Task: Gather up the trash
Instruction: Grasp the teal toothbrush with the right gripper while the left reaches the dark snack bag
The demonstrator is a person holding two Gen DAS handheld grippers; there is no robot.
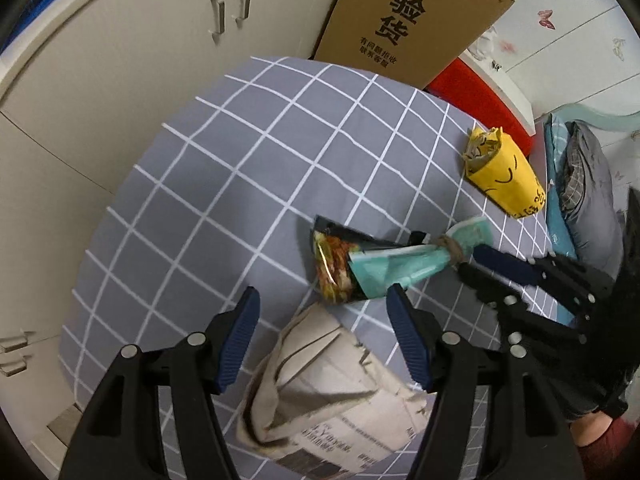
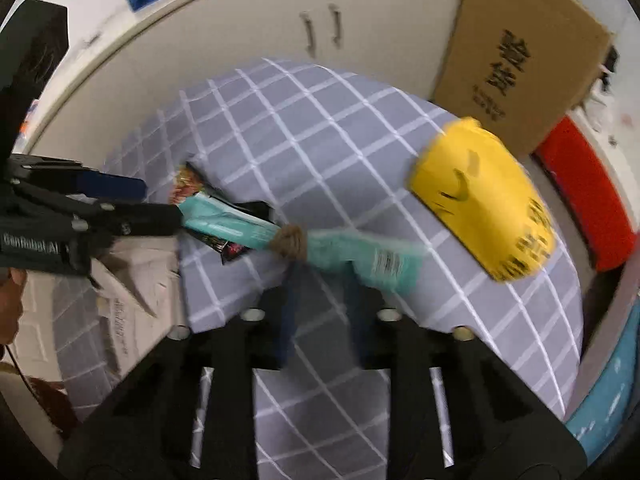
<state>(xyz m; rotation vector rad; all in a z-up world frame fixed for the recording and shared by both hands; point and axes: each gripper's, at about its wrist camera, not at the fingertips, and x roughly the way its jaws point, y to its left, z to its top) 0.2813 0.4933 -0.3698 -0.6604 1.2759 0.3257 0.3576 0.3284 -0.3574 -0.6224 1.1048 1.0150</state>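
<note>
On the grey checked cloth (image 1: pixel 240 168) lies a teal wrapper (image 1: pixel 400 268) (image 2: pixel 236 226) tied with a twine knot (image 1: pixel 452 246). It rests partly over a dark snack wrapper (image 1: pixel 334 268). My right gripper (image 2: pixel 320 272) (image 1: pixel 466 262) is shut on the teal wrapper just beside the knot. My left gripper (image 1: pixel 323 292) (image 2: pixel 164 202) hangs open above a crumpled newspaper (image 1: pixel 332 380), its fingers apart from it. A yellow paper bag (image 1: pixel 504 176) (image 2: pixel 484 200) lies on its side further right, touched by nothing.
A cardboard box (image 1: pixel 412 16) leans at the back of the cloth, with a red object (image 1: pixel 480 96) beside it. Pale cabinet doors (image 1: pixel 120 60) stand behind and to the left. Folded clothes (image 1: pixel 584 184) lie past the right edge.
</note>
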